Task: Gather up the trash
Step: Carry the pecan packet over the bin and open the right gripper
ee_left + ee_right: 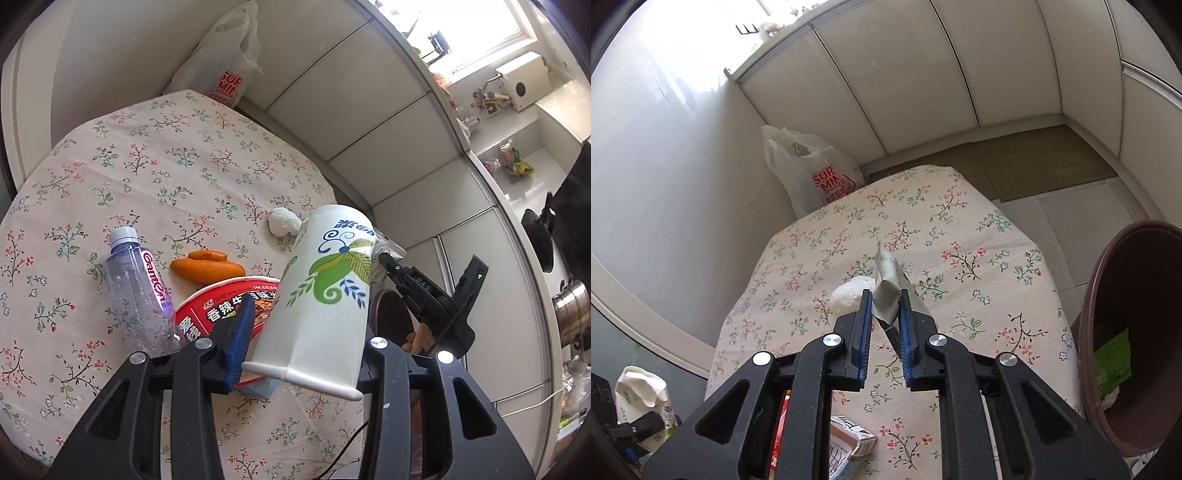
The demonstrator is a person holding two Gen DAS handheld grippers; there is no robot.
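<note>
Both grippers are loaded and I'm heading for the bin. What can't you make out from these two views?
- Bin contents: right wrist view, its rim and the frame edge hide most.
- Noodle bowl: left wrist view, paper cup and left gripper cover most.
- Wrapper in the right gripper: print unreadable.
- Box near the table edge: under the gripper body.

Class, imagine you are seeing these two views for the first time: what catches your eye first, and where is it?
The tall paper cup with green leaves fills the middle of the left view, gripped in the left claw. In the right view, the right claw pinches a crumpled silvery wrapper above the floral tablecloth, beside a brown bin.
</note>
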